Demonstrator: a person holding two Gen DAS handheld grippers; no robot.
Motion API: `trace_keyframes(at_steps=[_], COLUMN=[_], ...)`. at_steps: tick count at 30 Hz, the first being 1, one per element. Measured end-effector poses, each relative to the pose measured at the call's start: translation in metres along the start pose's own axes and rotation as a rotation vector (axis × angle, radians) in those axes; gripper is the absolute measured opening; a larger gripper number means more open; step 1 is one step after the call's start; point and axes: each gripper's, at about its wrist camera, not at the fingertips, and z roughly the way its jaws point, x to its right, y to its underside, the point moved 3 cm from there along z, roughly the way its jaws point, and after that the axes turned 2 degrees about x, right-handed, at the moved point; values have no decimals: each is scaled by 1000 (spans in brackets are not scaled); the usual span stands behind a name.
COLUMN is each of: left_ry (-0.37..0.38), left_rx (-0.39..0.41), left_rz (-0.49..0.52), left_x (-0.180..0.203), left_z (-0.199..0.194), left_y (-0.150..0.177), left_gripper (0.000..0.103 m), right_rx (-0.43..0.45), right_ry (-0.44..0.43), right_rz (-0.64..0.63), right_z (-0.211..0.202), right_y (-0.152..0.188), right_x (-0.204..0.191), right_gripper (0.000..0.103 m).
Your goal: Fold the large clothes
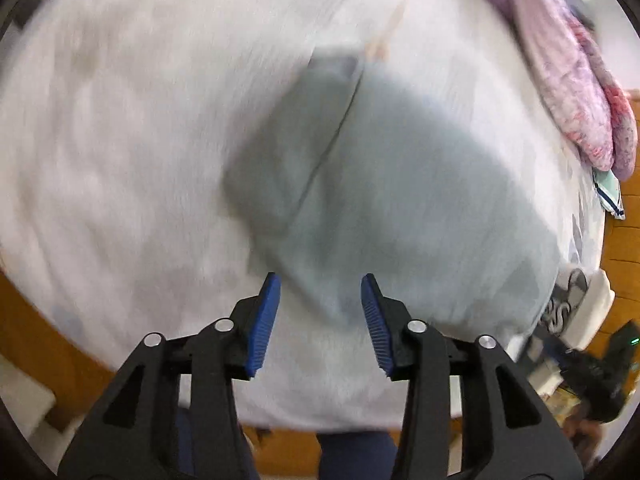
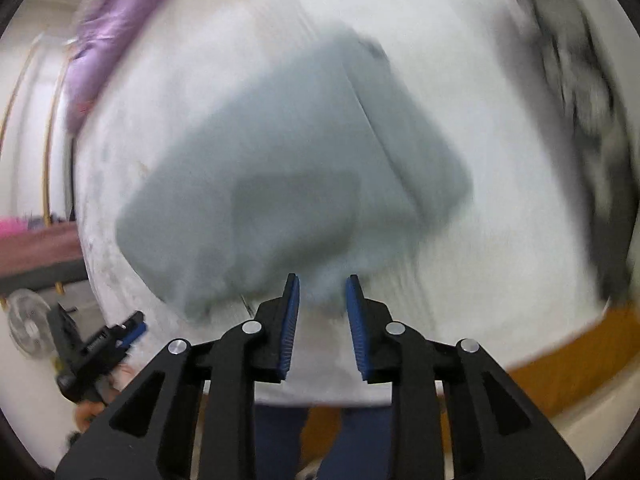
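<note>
I have both tongs hanging over the white bedsheet, pointing steeply down. The pale grey-blue garment lies flat on it, already folded into a compact block with a seam or folded edge running along its length. My left tongs stand clearly open with nothing between the blue pads; the near end of the garment sits just ahead of the tips and slightly to their right. My right tongs are parted by a narrower gap, also empty, and the garment spreads ahead of them and mostly to their left, its near edge just beyond the tips.

Both views are smeared, so I cannot read finer creases. The garment's long axis runs away from me, tilting toward the far right in both views. It lies between the two tongs, and I judge neither is decidedly nearer, the right perhaps a shade closer to the near edge. Any next fold would start from that near edge. A pink and purple blanket is bunched at the far side.
</note>
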Motion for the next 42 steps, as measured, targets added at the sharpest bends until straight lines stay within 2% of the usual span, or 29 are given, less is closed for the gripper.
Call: trace_keyframes(at_steps=[3, 4, 5, 6, 7, 9, 12, 14, 16, 19, 21, 23, 25, 27, 28, 30, 32, 33, 36, 38, 42], left_ry=[-14, -30, -75, -81, -79, -86, -117, -131, -133, -80, -12, 49, 80, 121, 134, 148, 158, 163, 192, 207, 226], left_rx=[75, 96, 121, 110, 93, 46, 18, 11, 6, 9, 28, 50, 66, 59, 54, 34, 2, -23, -58, -111, -145], left_rz=[22, 40, 52, 49, 27, -29, -42, -42, -35, -46, -80, -141, -183, -247, -266, -301, -323, -326, -365, -367, -370], left_x=[19, 25, 28, 22, 16, 5, -2, -3, -3, -7, -17, -34, -45, -63, -69, -76, -84, -90, -103, -105, -108], left_z=[9, 13, 23, 34, 45, 70, 94, 101, 101, 87, 72, 55, 44, 36, 33, 34, 36, 40, 45, 55, 64], left_y=[-37, -47, -62, -70, -78, -91, -103, -106, -107, -105, -107, -100, -91, -76, -70, -50, -36, -28, -2, 9, 21], left_gripper=[56, 56, 56, 56, 57, 57, 63, 66, 67, 67, 69, 74, 76, 76, 76, 77, 77, 77, 79, 79, 81], right_rx=[81, 107, 126, 137, 127, 71, -31, -27, -21, 39, 90, 82, 51, 18, 2, -19, -83, -107, -133, -139, -132], right_ry=[25, 39, 80, 136, 193, 243, 374, 247, 198, 249, 195, 110, 20, -22, -31, -11, 34, 43, 159, 165, 175], right_rz=[-86, -125, -161, -194, -216, -216, -134, -23, -14, -87, -151, -204, -276, -339, -376, -398, -370, -345, -310, -261, -207], right_z=[8, 15, 25, 37, 51, 80, 120, 120, 109, 80, 59, 54, 61, 75, 88, 107, 133, 137, 168, 189, 190], right_y=[-43, -60, -71, -78, -86, -99, -104, -105, -107, -103, -97, -88, -77, -70, -65, -68, -65, -71, -72, -75, -80], right_x=[-11, -17, -20, -13, -3, 19, 82, 103, 105, 83, 45, 3, -46, -89, -117, -143, -157, -155, -141, -130, -129], right_gripper=[6, 6, 5, 4, 3, 0, 0, 0, 0, 1, 1, 1, 1, 1, 1, 1, 1, 1, 0, 0, 0])
